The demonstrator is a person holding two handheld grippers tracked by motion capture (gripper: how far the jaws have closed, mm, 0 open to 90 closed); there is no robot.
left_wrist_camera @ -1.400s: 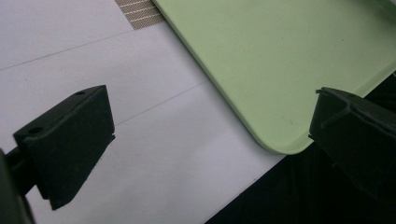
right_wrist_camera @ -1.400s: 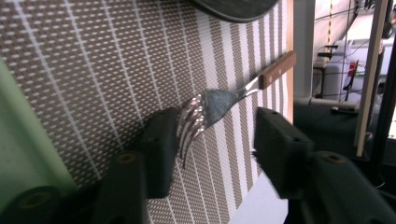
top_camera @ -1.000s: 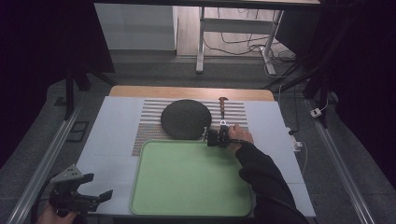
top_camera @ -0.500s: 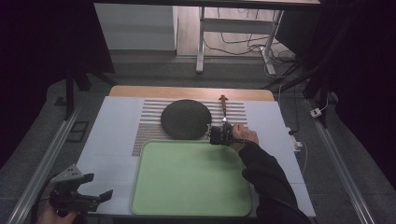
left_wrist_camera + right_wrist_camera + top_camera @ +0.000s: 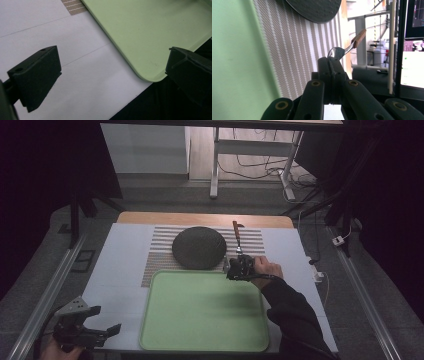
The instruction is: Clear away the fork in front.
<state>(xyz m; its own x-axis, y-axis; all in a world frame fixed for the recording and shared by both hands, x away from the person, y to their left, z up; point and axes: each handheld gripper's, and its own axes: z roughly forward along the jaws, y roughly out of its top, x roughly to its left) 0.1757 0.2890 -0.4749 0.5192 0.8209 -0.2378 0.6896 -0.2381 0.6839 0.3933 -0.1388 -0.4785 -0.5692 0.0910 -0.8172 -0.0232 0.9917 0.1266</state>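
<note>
in the high view the right tool (image 5: 239,266) sits right of centre in the frame, just past the upper right corner of the green tray (image 5: 200,340), with the person's right hand (image 5: 265,270) behind it. its jaws are pressed together on the bowl end of a spoon (image 5: 237,236), whose metal shaft and wooden handle run up the frame across the striped mat (image 5: 160,250). in the right gripper view the spoon (image 5: 344,51) shows pinched at the jaw tips, its wooden handle tilted up and away over the mat (image 5: 294,50). a dark round plate (image 5: 199,247) lies on the mat just left of the spoon, apart from it.

the left tool (image 5: 82,327) is at the lower left of the high view, at the near edge of the table (image 5: 120,270). in the left gripper view its jaws stand spread wide with nothing between them, over the white table surface and the tray's near corner (image 5: 150,37).
</note>
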